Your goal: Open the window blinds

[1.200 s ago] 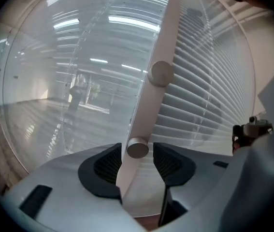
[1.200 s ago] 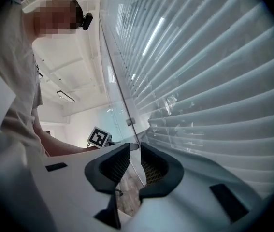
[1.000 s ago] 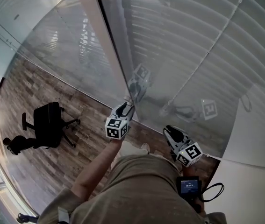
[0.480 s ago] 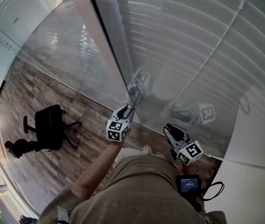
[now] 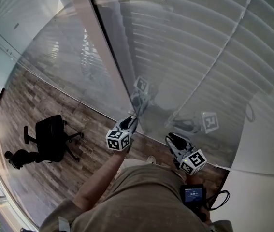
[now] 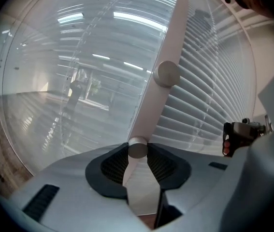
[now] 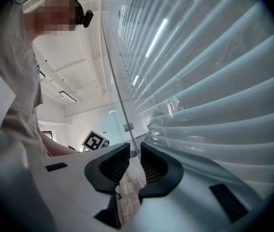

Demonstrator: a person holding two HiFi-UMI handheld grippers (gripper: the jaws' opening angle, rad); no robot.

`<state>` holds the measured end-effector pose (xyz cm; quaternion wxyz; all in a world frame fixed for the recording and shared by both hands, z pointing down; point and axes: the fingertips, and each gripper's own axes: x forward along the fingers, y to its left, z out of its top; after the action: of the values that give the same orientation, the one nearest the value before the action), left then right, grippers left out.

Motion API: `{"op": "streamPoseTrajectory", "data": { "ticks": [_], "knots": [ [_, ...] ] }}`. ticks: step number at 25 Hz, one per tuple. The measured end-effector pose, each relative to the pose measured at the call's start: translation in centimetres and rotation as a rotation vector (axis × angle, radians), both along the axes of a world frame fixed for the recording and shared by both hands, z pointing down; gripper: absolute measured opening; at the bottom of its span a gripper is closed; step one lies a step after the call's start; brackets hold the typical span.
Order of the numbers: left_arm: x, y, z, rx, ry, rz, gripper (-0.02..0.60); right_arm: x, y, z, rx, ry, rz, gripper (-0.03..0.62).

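One set of window blinds (image 5: 214, 47), slats overlapping, fills the upper right behind glass, edged at left by a white post (image 6: 173, 37). Of two round knobs on the post, the lower knob (image 6: 137, 148) sits pinched between the pads of the left gripper (image 5: 131, 120), whose jaws have just been closing. At centre-right, the right gripper (image 5: 170, 139) is narrowly parted and empty. Open wood floor (image 5: 30, 105) lies lower left, with an office chair (image 5: 50, 137) well apart.
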<state>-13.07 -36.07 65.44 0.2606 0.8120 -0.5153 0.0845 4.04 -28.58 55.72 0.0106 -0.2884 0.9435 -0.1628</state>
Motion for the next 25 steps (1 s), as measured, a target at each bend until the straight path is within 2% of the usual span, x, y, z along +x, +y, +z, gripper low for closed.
{"op": "streamPoseTrajectory", "data": {
  "ticks": [8, 13, 25],
  "knots": [
    [0.1, -0.1, 0.1, -0.04, 0.087, -0.003, 0.135, 0.9, 0.5, 0.2, -0.01, 0.002, 0.014, 0.074],
    [0.6, -0.2, 0.2, -0.079, 0.177, -0.053, 0.135, 2.4, 0.5, 0.0, -0.005, 0.012, 0.037, 0.074],
    [0.8, -0.1, -0.3, -0.092, 0.27, -0.062, 0.133, 2.7, 1.4, -0.5, -0.003, 0.021, 0.029, 0.074]
  ]
}}
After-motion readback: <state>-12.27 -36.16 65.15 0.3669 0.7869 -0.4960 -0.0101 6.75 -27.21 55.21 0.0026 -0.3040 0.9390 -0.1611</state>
